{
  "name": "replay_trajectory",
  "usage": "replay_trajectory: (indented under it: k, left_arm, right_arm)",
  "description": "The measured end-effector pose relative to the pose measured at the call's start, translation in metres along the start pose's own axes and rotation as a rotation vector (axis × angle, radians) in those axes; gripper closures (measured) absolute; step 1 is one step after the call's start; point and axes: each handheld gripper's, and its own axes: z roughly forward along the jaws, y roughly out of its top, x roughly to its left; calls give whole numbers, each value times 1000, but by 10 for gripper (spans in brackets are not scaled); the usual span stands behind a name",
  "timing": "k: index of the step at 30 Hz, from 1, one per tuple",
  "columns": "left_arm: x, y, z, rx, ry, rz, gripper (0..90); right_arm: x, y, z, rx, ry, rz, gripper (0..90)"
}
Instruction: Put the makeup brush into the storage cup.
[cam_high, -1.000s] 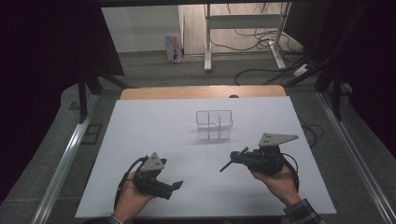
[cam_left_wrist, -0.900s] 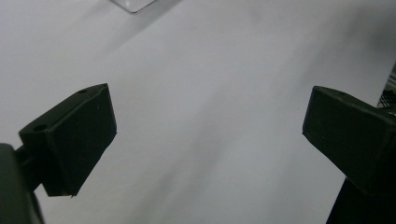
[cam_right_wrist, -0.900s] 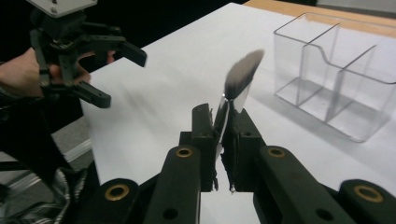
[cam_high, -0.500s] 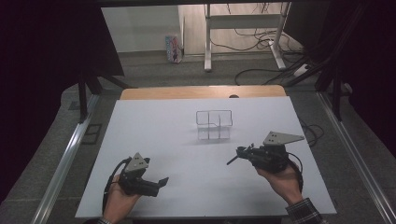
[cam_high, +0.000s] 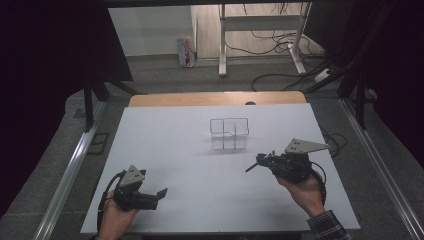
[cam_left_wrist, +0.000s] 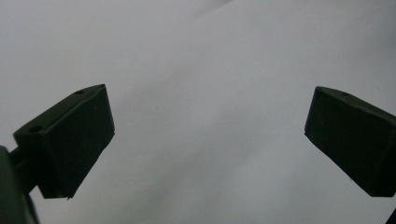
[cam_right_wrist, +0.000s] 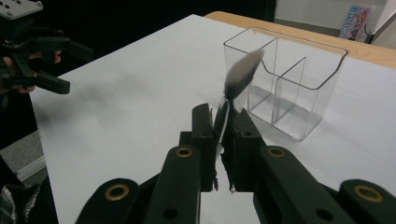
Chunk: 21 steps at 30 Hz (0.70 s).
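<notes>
A clear plastic organizer (cam_high: 229, 131) with several compartments stands at the middle of the white table (cam_high: 175, 150). To its right and nearer me, my right gripper (cam_high: 258, 164) is shut on the thin handle of a small brush (cam_high: 250, 168). In the right gripper view the brush (cam_right_wrist: 243, 70) sticks up from the gripper (cam_right_wrist: 222, 116), its grey-white bristles pointing toward the organizer (cam_right_wrist: 299, 79). My left gripper (cam_high: 161, 192) rests low over the table's near left part, jaws wide apart. The left gripper view shows its jaws (cam_left_wrist: 210, 130) with bare table between them.
Bare wood (cam_high: 215, 98) shows along the table's far edge. Beyond it are a desk frame (cam_high: 260, 35) and cables (cam_high: 290, 75) on the floor. A metal rail (cam_high: 70, 170) runs along the left side. The left gripper (cam_right_wrist: 46, 65) also appears in the right gripper view.
The left hand has drawn its open gripper left and toward the table's near edge. The right gripper has barely moved and still holds the brush.
</notes>
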Motion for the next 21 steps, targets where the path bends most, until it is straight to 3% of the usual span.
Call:
replay_trajectory:
  k: [21]
  left_arm:
    - [0, -5, -3, 11, 3, -7, 16]
  right_arm:
    - [-14, 18, 11, -20, -9, 23, 829]
